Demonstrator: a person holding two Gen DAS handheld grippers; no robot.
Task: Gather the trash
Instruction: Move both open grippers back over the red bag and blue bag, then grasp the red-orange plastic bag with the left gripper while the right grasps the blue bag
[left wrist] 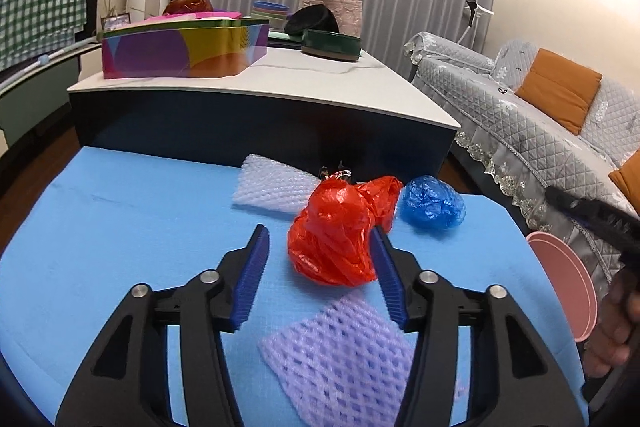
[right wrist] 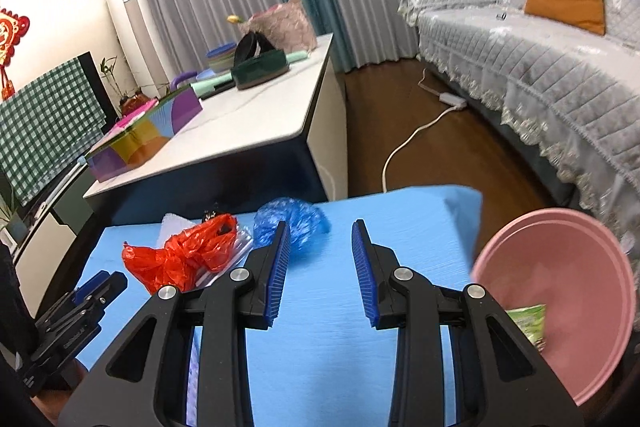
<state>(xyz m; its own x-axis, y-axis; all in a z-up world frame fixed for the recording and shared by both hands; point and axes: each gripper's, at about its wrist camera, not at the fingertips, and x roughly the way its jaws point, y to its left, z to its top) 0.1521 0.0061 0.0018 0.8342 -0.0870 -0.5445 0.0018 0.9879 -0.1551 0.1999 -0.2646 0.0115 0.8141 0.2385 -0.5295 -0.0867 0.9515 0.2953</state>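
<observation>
Crumpled red plastic bag lies on blue mat, just ahead of left gripper, nearer its right finger; jaws parted, empty. Right gripper parted, empty, farther off.

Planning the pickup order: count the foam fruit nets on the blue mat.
2. One white foam net lies at the mat's far side, behind the red bag; one purple foam net lies nearest, under the left gripper. Others may be hidden.

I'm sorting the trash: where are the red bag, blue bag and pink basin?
red plastic bag (left wrist: 336, 235), left wrist view, crumpled middle
blue plastic bag (left wrist: 433, 202), left wrist view, centre
pink basin (right wrist: 560, 267), right wrist view, inner wall
</observation>
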